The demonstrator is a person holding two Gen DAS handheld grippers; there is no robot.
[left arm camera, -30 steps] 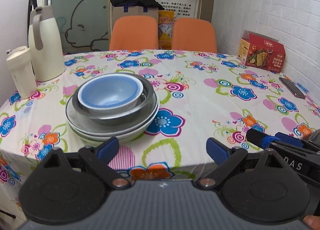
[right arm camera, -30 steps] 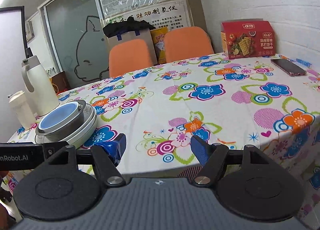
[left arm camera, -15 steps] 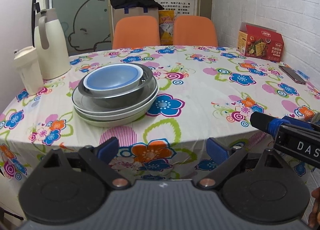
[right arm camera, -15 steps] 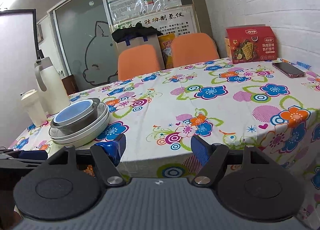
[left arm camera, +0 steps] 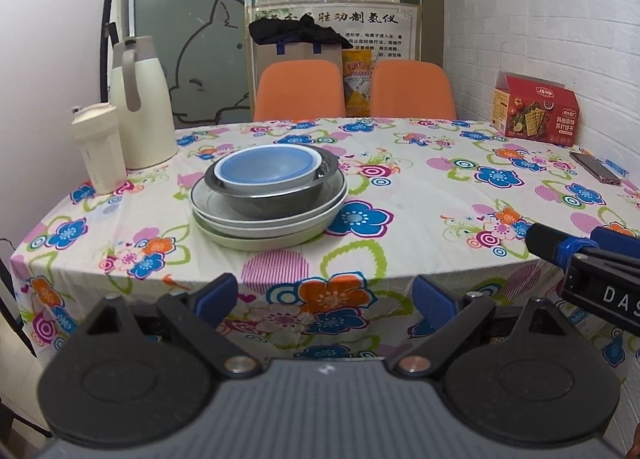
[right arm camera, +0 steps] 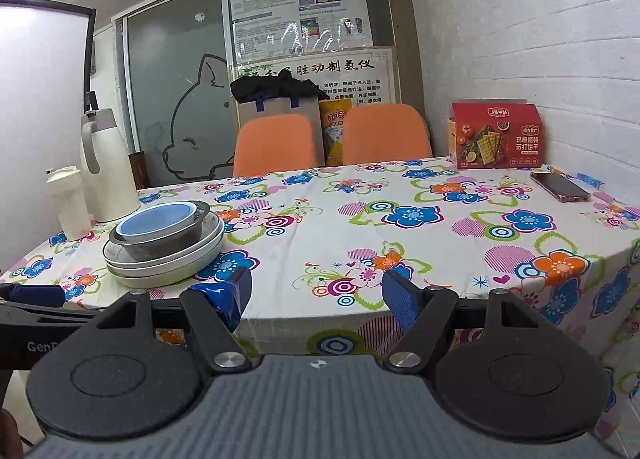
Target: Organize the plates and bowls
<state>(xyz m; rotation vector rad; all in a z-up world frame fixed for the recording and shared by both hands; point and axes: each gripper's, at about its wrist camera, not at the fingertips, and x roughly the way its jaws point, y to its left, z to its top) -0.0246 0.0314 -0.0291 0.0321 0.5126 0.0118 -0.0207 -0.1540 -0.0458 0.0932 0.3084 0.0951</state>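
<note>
Blue bowl nests in a steel bowl atop two plates, centre-left of the left wrist view, on the floral surface. Biggest at the bottom, so the stack looks sorted already. Left gripper sits at lower centre, off the near edge, fingers spread, holding nothing. Right gripper's tip pokes in at right edge.

Right wrist view: stack at mid-left, phone and cracker box at upper right, well apart. Right gripper at lower centre, fingers released, empty.
</note>
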